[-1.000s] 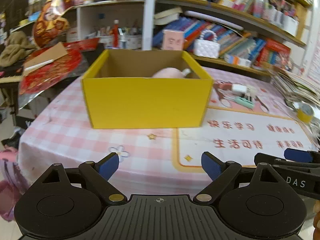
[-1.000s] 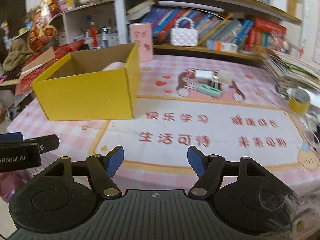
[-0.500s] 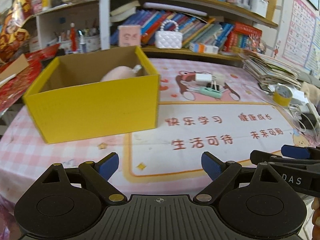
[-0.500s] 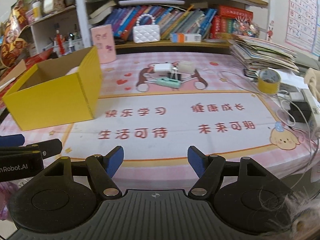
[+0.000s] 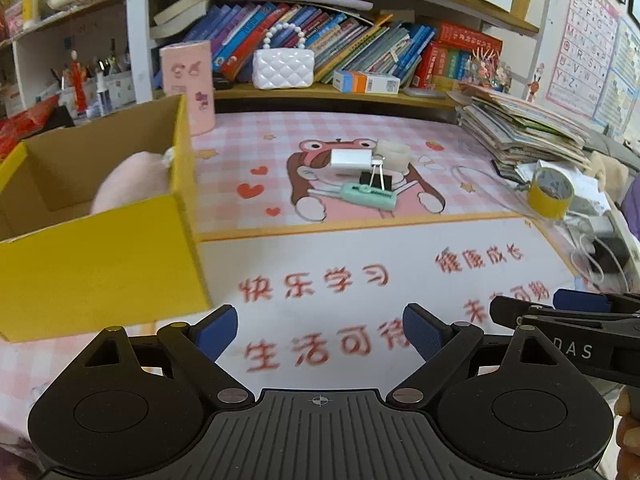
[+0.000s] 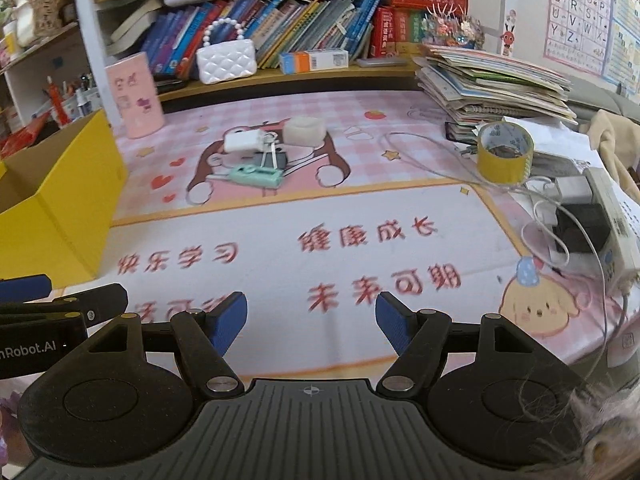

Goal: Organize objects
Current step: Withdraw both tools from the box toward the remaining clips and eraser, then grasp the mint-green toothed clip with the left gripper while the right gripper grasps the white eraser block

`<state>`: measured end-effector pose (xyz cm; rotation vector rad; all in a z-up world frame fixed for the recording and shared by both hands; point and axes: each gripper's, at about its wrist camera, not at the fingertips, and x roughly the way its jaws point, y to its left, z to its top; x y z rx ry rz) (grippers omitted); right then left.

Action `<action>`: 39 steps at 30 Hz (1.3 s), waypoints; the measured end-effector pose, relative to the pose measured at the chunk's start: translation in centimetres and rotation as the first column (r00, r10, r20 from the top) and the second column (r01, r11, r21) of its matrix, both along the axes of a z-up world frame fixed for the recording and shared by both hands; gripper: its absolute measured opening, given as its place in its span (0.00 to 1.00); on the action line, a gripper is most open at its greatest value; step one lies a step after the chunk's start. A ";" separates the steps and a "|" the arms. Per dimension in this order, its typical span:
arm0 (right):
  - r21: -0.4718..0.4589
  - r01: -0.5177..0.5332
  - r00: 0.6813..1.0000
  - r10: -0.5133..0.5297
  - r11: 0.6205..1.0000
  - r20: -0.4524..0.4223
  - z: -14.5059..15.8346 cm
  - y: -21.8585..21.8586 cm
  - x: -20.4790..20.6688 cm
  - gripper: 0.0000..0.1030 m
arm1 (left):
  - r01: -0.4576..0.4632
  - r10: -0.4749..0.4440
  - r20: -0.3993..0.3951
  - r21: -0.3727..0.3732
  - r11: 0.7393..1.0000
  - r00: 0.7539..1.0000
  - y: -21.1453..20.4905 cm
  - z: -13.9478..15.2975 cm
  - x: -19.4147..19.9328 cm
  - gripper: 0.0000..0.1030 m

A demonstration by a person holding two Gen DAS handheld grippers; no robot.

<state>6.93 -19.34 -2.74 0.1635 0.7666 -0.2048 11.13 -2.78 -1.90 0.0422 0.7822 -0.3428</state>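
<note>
A yellow cardboard box [image 5: 96, 264] stands at the left of the table with a pale pink soft object [image 5: 128, 182] inside; it also shows in the right wrist view [image 6: 60, 200]. A cluster lies on the bear print: a white charger [image 5: 351, 159], a black binder clip [image 5: 375, 182], a mint green tool [image 5: 368, 196] and a white block [image 5: 394, 153]; they also show in the right wrist view, charger [image 6: 244, 141], mint tool [image 6: 256, 176]. My left gripper [image 5: 318, 334] and right gripper [image 6: 312, 322] are both open and empty, near the table's front edge.
A yellow tape roll [image 6: 505, 153] sits at the right beside a stack of books [image 6: 496, 84], cables and a power strip [image 6: 612, 220]. A pink cup [image 6: 134, 96] and a white handbag [image 6: 226, 60] stand at the back before bookshelves.
Both grippers have swung to the right. The yellow box has slid to the left of both views and the cluster of small items is now nearer the middle.
</note>
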 end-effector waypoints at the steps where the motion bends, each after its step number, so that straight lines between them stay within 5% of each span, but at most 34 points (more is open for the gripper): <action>1: 0.000 -0.001 1.000 0.001 1.000 0.000 0.0 -0.4 0.5 0.67 | -0.001 0.001 -0.003 -0.002 1.000 1.000 -0.5 0.0 0.4 0.89; 17: 0.032 -0.031 0.999 0.031 0.999 0.006 -0.6 -8.7 9.2 0.67 | -0.033 0.032 0.028 0.031 0.999 0.999 -7.8 -1.3 8.7 0.89; 31: 0.066 -0.125 0.992 0.125 0.990 0.013 -1.5 -10.9 17.4 0.67 | -0.071 0.071 0.013 0.022 0.997 0.997 -10.9 -4.5 14.7 0.89; 39: 0.085 -0.144 0.989 0.145 0.986 0.001 -1.9 -11.7 20.0 0.67 | 0.004 -0.004 0.003 0.051 0.999 1.000 -13.0 -6.3 16.8 0.88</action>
